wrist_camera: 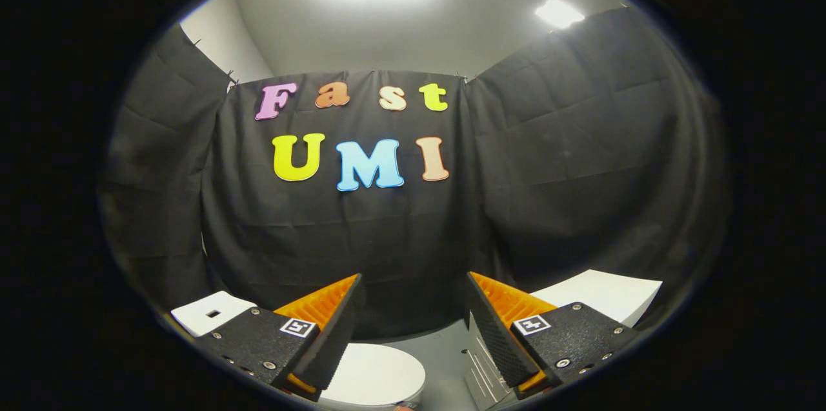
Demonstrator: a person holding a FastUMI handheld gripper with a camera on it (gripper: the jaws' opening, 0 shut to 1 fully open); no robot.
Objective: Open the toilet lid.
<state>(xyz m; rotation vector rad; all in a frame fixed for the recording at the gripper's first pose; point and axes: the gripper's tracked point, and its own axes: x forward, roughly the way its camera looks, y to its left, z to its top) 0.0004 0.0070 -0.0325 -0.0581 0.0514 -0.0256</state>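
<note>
The white toilet lid (374,373) lies flat and closed, low down and just below the gap between my fingers, nearer the left one. My gripper (413,282) is open, held well above the lid, its fingers pointing toward the black cloth wall with nothing between them. The left finger (329,327) overlaps the lid's left side and hides part of it. The rest of the toilet is out of sight below.
A white box with a small dark slot (213,312) stands behind the left finger. A white slab-like surface (606,295) sits behind the right finger, with a grey ribbed panel (484,372) below it. Grey floor (439,346) runs to the black cloth wall (387,237).
</note>
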